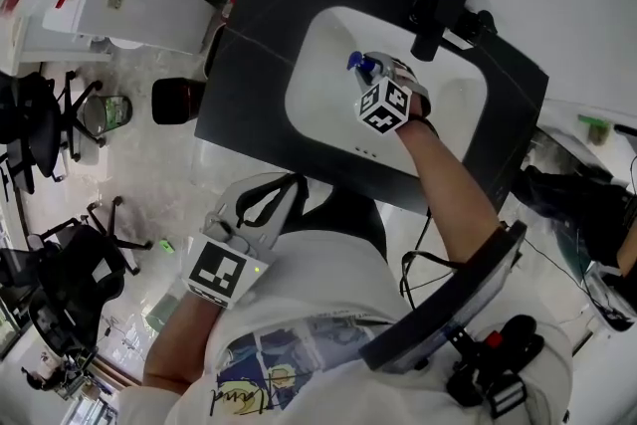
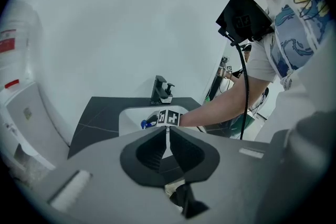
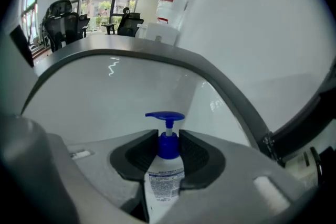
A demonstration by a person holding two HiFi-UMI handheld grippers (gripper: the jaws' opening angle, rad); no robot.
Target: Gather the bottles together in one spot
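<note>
Right gripper [image 3: 168,140], both jaws pressed against a white pump bottle [image 3: 165,181] with upright blue pump head; white sink basin [image 3: 94,102] behind.

The basin [image 1: 328,45] is sunk in the counter [image 1: 249,55], and the faucet [image 1: 445,10] stands on the counter at the basin's far right edge. The right gripper [image 1: 366,67] hangs over the basin with the pump bottle [image 3: 165,176] upright between its jaws (the pump head pokes out past the pads). The left gripper [image 1: 261,206] sits at the counter's near side, left of the right arm [image 1: 448,184]. On the floor just left of the counter stands a bin [image 1: 177,100], with office chairs [image 1: 40,114] farther left.
</note>
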